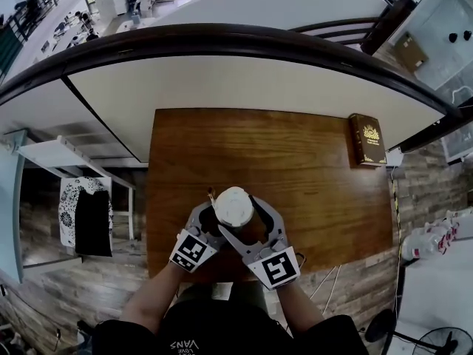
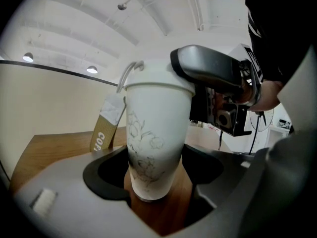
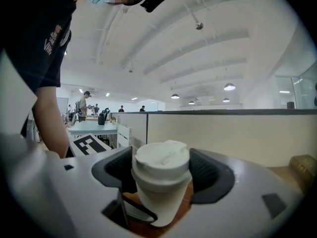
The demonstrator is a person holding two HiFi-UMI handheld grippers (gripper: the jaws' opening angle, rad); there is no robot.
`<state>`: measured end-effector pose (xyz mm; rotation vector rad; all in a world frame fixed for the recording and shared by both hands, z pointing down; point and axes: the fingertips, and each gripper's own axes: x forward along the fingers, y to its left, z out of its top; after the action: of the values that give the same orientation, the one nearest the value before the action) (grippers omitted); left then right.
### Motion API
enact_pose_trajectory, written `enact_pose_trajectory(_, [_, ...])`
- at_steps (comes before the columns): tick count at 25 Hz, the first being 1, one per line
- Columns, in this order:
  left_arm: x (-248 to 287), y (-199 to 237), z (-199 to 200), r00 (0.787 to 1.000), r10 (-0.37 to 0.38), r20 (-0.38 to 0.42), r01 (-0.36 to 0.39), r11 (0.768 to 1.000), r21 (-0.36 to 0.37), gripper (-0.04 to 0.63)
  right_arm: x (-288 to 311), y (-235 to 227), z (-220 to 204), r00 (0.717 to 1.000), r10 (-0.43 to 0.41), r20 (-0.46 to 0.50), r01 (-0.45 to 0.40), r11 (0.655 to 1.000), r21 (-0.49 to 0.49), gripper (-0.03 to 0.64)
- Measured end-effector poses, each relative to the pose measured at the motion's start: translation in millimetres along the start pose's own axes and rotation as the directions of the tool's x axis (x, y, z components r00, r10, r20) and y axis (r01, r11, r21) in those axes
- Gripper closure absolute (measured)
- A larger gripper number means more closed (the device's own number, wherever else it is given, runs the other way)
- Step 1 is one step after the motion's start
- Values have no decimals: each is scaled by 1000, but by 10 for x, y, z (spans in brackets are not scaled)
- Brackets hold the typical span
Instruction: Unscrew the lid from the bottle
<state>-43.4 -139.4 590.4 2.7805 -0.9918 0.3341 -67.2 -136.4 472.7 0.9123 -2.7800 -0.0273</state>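
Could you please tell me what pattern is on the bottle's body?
The bottle is white with a faint grey floral sketch, clearest in the left gripper view.

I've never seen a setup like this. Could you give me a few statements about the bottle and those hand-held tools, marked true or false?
1. The bottle stands on a wooden table. True.
2. The lid is off and lies on the table. False: it sits on the bottle, between the jaws of the right hand-held gripper.
3. The left hand-held gripper has the bottle's lower body between its jaws. True.
4. A book leans against the bottle. False: it lies flat at the table's far right corner, well apart.
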Motion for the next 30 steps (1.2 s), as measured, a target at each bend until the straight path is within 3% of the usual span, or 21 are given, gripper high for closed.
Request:
enact_pose_trajectory(4, [9,-9,-3,1000,3,2,-3,1000,3,253,-24,-4,1,999,36,18,-36,999,-7,291])
enact_pose_trajectory(8, [8,-22,-10,1000,-15,3,15,1000,21,253,-52,14,15,991,132,32,-131,991,-35,291])
enact_pose_trajectory(13, [11,-8,-19,1000,-20,-7,20,1000,21,253,-50,7,57,953,302,38,-299,952,-63,293])
enact_pose_trajectory(18, [18,-17,-17,1000,-13,-5,13,1000,15,253,-81,-57,125,917,395,57,-394,919,-18,291])
enact_pose_trajectory(25, [20,-4,-22,1000,2,-6,-2,1000,1,252,-118,-91,186,893,447,54,-447,894,-23,293])
enact_pose_trajectory(30, [2,-10,-40,1000,13,-14,-13,1000,-20,252,-217,-162,385,888,446,112,-450,893,7,293])
